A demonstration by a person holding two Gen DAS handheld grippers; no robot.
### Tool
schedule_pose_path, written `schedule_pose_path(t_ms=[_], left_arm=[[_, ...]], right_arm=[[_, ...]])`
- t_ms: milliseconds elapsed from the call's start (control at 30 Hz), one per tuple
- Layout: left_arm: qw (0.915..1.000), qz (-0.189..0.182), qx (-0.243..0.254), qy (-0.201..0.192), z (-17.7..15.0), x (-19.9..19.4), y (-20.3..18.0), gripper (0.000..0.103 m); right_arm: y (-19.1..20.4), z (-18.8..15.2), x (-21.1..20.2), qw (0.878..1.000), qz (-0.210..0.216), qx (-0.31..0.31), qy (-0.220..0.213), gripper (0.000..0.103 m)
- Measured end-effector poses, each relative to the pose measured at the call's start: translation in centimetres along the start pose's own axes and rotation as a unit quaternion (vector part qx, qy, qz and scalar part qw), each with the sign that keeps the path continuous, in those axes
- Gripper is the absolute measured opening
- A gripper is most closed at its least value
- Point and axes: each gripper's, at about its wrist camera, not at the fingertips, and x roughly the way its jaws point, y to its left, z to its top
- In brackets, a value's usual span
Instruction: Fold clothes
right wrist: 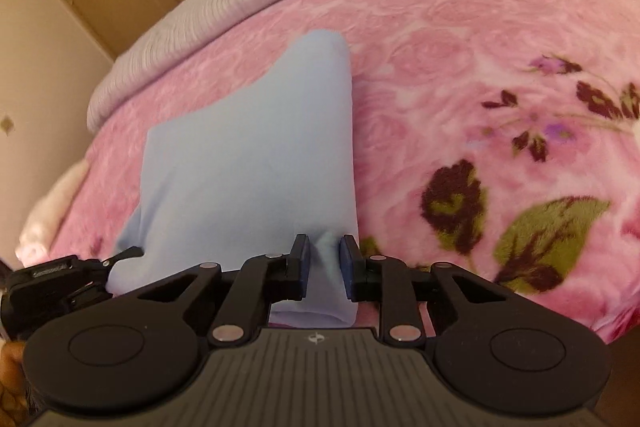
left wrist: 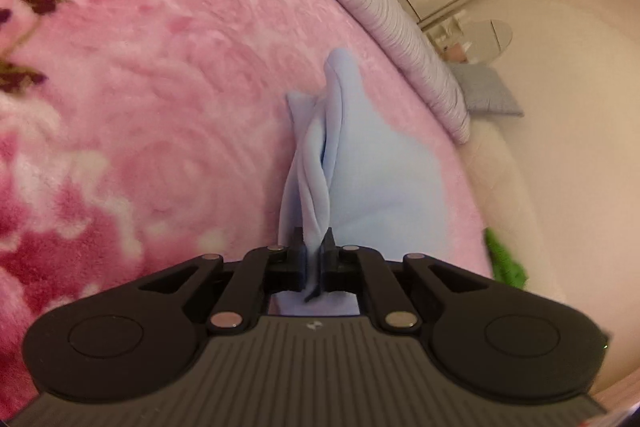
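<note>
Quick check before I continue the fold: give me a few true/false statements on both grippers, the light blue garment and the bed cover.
1. The left gripper is clamped on the light blue garment. True.
2. The right gripper is fully shut on bare air. False: its jaws stand apart with blue cloth between them.
3. The garment lies on a pink floral fleece blanket. True.
4. The garment is green. False: light blue.
</note>
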Motion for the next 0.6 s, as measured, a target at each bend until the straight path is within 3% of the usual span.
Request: schedule_pose_path(t_ms=[133, 233, 433, 600], left_arm=[[0.9973, 0.064, 0.035, -0.011, 0.6, -1.1, -2.2, 0.009], [0.9881, 0.11, 0.103, -0.03, 0.8, -3.1, -5.2, 0.007], [0.9738, 0.093, 0.207, -0.02, -0.9, -3.6, -11.6, 0.008], [0.9707, 0.089, 0.223, 0.013, -2.4, -1.4, -12.3, 0.008]], right_arm=[[0.8, 0.1, -0.6, 0.999, -0.03, -0.042, -0.004, 0.032], [1.6, 0.3, -1.7, 0.997, -0.046, -0.054, -0.011, 0.032], [3.2, 0.8, -1.5, 0.997, -0.059, -0.054, 0.011, 0.032], [3.9, 0.8, -1.7, 0.996, -0.062, -0.06, 0.013, 0.032]])
